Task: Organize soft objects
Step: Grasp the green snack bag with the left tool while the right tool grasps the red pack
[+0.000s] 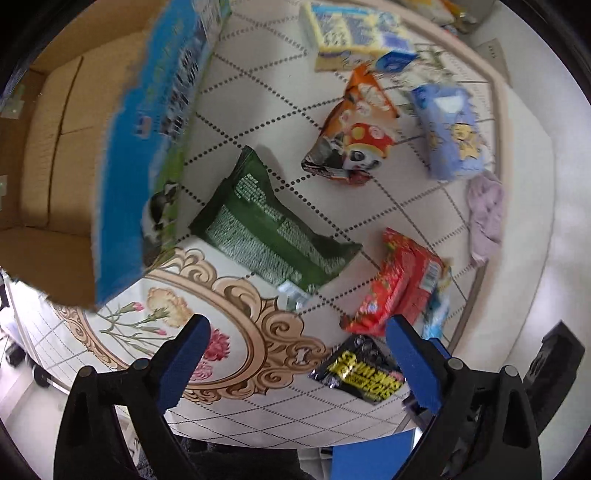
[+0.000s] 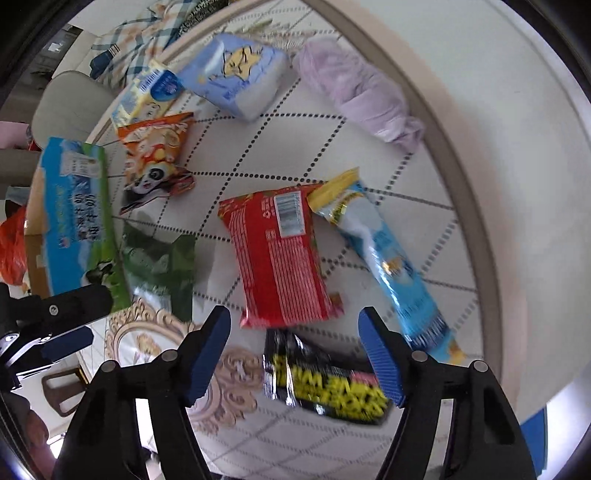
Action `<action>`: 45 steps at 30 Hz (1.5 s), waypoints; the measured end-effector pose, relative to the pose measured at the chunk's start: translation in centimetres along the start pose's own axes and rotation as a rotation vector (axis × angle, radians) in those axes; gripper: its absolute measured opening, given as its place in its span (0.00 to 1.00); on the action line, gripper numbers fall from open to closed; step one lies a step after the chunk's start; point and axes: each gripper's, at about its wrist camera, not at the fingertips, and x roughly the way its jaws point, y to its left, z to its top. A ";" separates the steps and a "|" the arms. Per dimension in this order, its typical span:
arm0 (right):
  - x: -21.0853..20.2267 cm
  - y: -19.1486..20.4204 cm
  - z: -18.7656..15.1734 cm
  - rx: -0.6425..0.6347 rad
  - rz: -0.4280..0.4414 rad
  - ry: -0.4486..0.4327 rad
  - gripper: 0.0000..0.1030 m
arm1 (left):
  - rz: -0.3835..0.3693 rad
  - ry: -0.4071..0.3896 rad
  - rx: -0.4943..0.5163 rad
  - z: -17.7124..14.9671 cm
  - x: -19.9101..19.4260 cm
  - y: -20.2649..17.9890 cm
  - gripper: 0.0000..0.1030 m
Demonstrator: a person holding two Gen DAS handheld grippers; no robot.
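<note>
Soft packets lie on a patterned round table [image 1: 258, 110]: a green bag [image 1: 269, 229], a red packet [image 1: 399, 284], a black and yellow packet [image 1: 354, 369], an orange panda bag [image 1: 354, 125], a light-blue tissue pack [image 1: 450, 129] and a lilac cloth [image 1: 485, 214]. My left gripper [image 1: 295, 354] is open and empty above the table's near edge. My right gripper [image 2: 295, 354] is open and empty, above the black and yellow packet [image 2: 325, 384], with the red packet [image 2: 280, 251] and a long blue packet [image 2: 391, 266] just beyond.
An open cardboard box [image 1: 122, 140] with blue and green print stands at the table's left, its inside bare in the left wrist view. A yellow and blue pack [image 1: 351, 33] lies at the far side. The left gripper [image 2: 44, 332] shows at the right wrist view's left edge.
</note>
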 end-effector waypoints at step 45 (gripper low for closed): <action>5.3 -0.2 3.2 -0.038 -0.138 0.109 0.55 | 0.071 0.046 0.096 0.8 9.8 -1.0 0.39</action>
